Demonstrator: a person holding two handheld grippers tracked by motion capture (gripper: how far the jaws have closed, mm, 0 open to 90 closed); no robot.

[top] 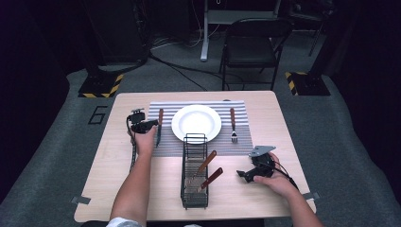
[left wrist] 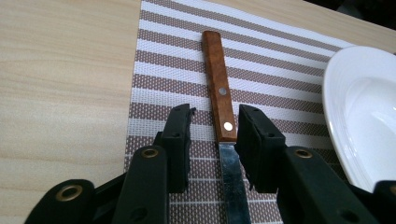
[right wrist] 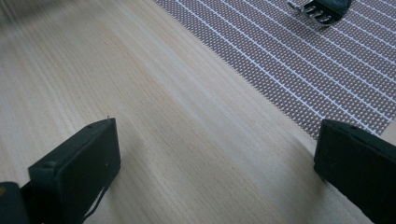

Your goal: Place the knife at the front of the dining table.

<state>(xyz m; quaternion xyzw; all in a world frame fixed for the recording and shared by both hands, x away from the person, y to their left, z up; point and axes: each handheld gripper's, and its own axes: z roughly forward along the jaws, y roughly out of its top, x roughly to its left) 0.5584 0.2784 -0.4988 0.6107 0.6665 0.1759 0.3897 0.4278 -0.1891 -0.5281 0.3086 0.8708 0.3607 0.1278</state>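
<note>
Black blocky left tool (left wrist: 214, 140) straddles wood-handled, steel-bladed knife (left wrist: 223, 116) — 2 rivets.

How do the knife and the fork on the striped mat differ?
The knife lies left of the plate between the left hand-held gripper's open jaws; the fork lies right of it, untouched. The knife ends in a flat blade, the fork in prongs. Both have brown wooden handles.

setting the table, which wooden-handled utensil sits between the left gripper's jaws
The knife left of the plate, lying on the striped mat; the fork lies right of the plate, two others stand in the wire caddy.
</note>
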